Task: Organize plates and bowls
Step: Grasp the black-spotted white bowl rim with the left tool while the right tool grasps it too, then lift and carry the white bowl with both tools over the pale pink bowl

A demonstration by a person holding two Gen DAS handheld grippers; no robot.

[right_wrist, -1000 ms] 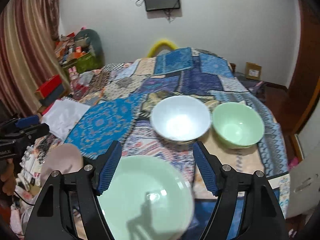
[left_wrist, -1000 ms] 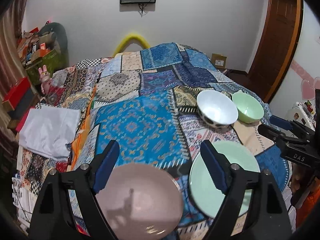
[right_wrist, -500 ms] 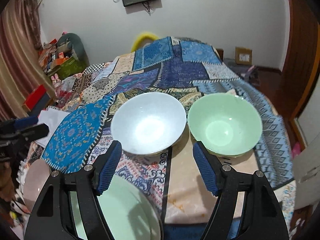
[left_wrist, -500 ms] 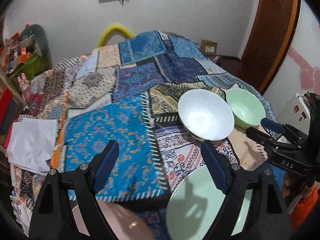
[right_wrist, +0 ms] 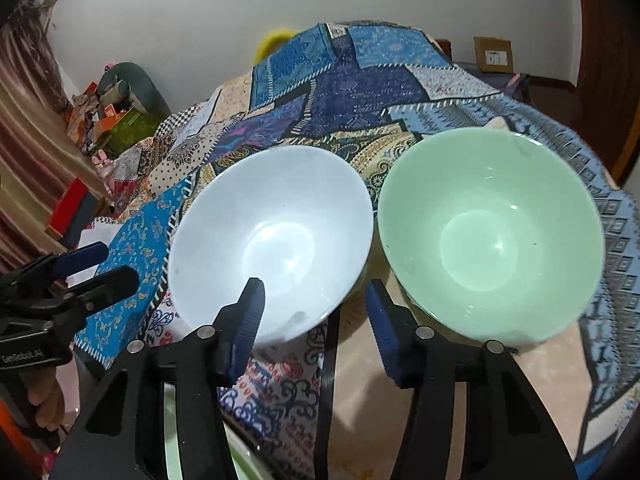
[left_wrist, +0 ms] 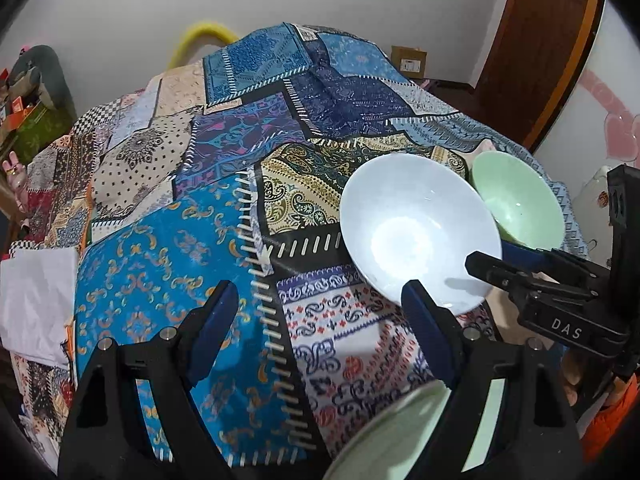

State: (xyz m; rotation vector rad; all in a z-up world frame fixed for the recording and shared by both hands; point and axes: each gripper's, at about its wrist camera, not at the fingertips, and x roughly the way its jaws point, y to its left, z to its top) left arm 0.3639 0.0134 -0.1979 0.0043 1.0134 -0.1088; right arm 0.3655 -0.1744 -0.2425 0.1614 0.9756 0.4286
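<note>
We have our right gripper [right_wrist: 314, 312] closing, still unclamped, astride the white bowl's [right_wrist: 272, 248] rim; next we must pinch it; left gripper [left_wrist: 320, 320] open, empty

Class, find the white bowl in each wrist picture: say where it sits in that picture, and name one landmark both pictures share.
Left wrist view: the white bowl sits right of centre, just beyond the right-hand fingertip of the left gripper.
Right wrist view: the white bowl sits left of centre, its near rim between the fingers of the right gripper.
Shared landmark: the green bowl right of it.
</note>
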